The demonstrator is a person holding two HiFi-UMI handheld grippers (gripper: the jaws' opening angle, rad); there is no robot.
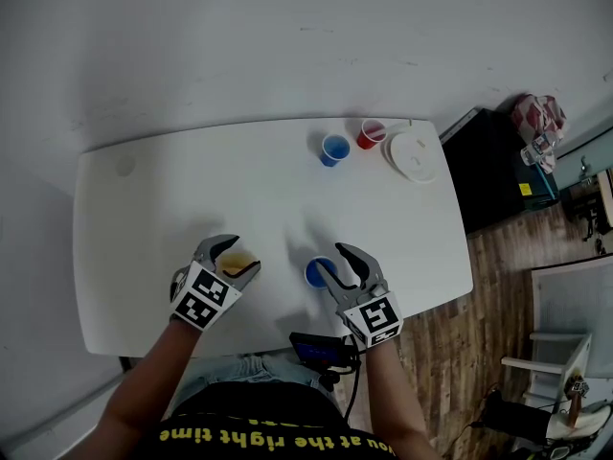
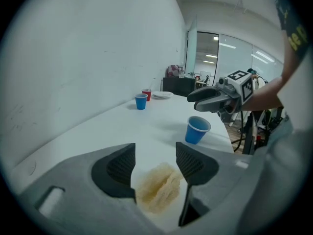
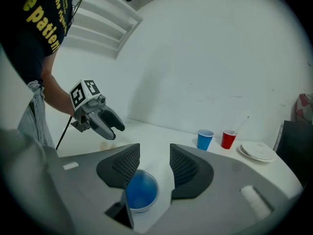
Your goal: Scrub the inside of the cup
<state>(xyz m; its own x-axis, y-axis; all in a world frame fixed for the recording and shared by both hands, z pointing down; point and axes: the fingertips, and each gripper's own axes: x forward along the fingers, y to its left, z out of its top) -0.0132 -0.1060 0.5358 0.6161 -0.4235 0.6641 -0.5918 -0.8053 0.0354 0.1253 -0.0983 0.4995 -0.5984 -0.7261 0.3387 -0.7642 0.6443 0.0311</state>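
A: Right, cup (image 1: 320,272) is standing upright, mouth up, near table (image 1: 192,190) front edge; right gripper (image 3: 154,151) hovering over it, jaws apart, empty.
B: Left gripper (image 2: 155,153) gaping above sponge (image 2: 159,187), gripping nothing. Far blue cup (image 1: 334,149), red cup (image 1: 371,133), plates (image 1: 412,154) sitting well back.

The left gripper (image 1: 245,255) and the right gripper (image 1: 330,264) are held out side by side, both angled downward. The jaws of each are set apart, with nothing clamped.
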